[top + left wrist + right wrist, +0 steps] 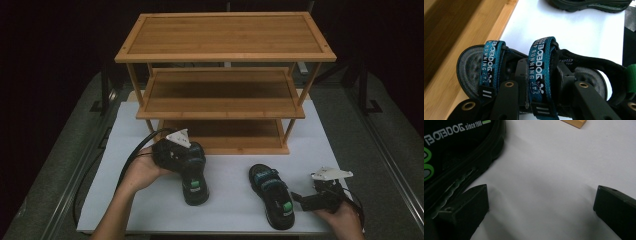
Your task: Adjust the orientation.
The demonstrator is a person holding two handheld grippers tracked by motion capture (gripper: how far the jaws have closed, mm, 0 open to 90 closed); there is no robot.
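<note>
Black-soled, with teal webbing straps, the left sandal (194, 175) sits on the white counter (230, 205) just in front of the bamboo shoe rack (220, 90), at about seven o'clock from the rack's bottom shelf (225, 135). The left claw (541, 82) is clenched on the sandal's rear teal strap (540, 65), one jaw on each side of it.

To place it well, I would lift by that strap, keep the sole level, and slide the toe in under the middle shelf without clipping the front rail.

The right sandal (272, 195) lies at three o'clock from the first. Beside its heel at three o'clock the right claw (541, 207) rests released, jaws wide apart over bare counter, ready for that one.
</note>
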